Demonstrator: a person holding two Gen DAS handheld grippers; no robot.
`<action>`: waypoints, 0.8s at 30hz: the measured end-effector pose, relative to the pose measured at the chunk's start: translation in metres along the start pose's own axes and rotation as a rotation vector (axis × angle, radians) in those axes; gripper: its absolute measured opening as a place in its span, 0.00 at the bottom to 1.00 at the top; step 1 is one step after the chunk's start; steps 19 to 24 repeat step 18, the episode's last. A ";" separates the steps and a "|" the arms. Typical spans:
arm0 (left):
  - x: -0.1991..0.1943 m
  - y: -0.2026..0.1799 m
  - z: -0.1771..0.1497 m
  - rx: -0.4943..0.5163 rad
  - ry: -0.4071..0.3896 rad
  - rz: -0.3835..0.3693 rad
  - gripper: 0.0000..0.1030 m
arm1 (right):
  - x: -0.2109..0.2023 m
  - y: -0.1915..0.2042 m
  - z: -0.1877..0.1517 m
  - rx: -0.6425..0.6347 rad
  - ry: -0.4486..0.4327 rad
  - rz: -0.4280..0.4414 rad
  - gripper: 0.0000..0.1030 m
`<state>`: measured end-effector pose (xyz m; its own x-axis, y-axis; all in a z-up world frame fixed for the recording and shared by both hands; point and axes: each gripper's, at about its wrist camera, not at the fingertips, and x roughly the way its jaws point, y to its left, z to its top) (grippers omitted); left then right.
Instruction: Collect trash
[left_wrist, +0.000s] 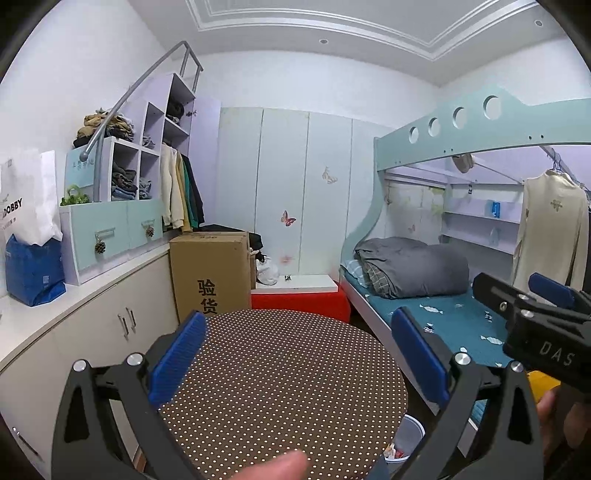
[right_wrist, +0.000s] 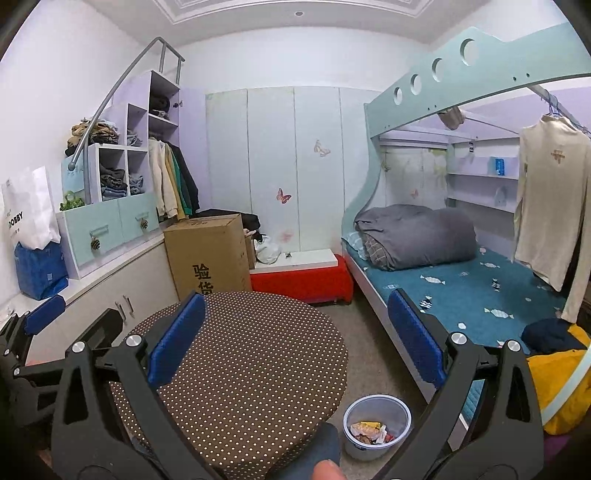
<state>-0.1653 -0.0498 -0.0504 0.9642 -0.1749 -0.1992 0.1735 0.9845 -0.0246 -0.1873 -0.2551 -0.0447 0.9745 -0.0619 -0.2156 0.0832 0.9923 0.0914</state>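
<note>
Both hand-held grippers, left (left_wrist: 299, 363) and right (right_wrist: 295, 341), gape wide and empty above the dotted round desk (right_wrist: 251, 373). Just past its rim, the trash bin (right_wrist: 376, 428) holds wrappers on open floor (right_wrist: 373, 328) beside the bed (right_wrist: 472, 295); a cardboard box (right_wrist: 208, 254) stands beyond.

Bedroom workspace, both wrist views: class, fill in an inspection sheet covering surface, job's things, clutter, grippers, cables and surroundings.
Surface: round polka-dot table top, nothing lying on it.
Job's things: small bin on the floor beside the table, wrappers inside.
Clutter: cardboard box; yellow bag on the bunk bed.
Grippers: left gripper open, holding nothing; right gripper open, holding nothing.
Cables: nothing seen.
Surroundings: wardrobe; hanging sweater.
</note>
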 end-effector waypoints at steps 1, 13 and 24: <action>0.000 0.000 0.000 -0.001 -0.003 0.005 0.96 | 0.000 0.000 0.000 -0.001 0.000 0.001 0.94; 0.005 0.007 -0.003 -0.035 0.014 0.019 0.96 | 0.002 -0.001 -0.003 0.005 0.010 0.008 0.94; 0.006 0.006 -0.004 -0.027 0.025 0.026 0.96 | 0.004 -0.003 -0.004 0.007 0.012 0.011 0.94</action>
